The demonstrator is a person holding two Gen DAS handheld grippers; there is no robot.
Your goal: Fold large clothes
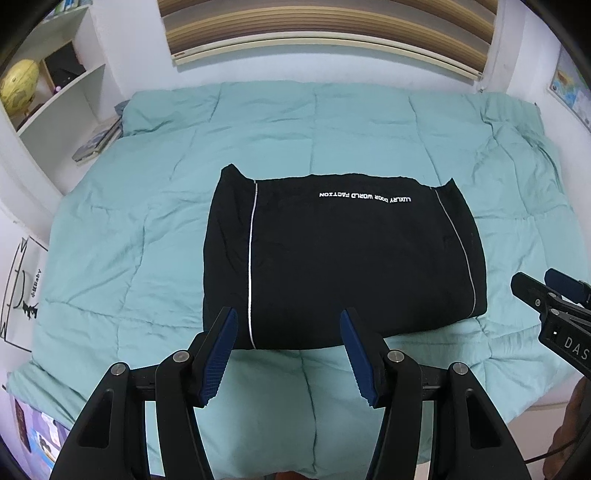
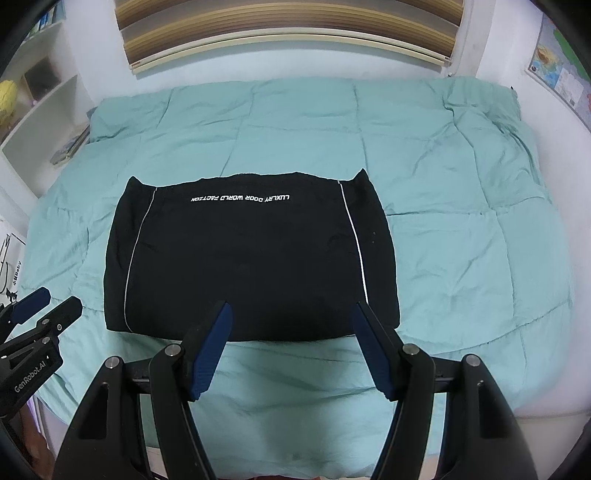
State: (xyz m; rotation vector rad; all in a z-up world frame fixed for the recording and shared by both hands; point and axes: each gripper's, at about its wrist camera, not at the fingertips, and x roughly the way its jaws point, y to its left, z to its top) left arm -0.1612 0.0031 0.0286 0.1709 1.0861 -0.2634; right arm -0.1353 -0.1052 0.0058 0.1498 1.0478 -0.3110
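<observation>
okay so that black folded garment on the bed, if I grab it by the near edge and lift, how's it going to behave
The black garment will likely flop and sag from the lifted edge: it is soft, creased fabric. Its stacked layers may slide apart and unfold, since nothing visible holds them. It probably feels light for its spread, and the puffy quilt beneath will give, so pinch deep.

I see a bed covered by a teal quilt (image 1: 147, 221), and I use it as my landmark. Behind its far edge is a window blind (image 1: 325, 33) with brown and beige stripes. At the far left corner of the quilt stands a white shelf (image 1: 55, 96); a yellow globe (image 1: 18, 83) sits in it, and some books (image 1: 98, 142) lie just beside the quilt. Right of the far corner, a map (image 1: 570, 88) hangs on the wall. Left of the quilt is a drawing (image 1: 22, 288) in black lines.
</observation>
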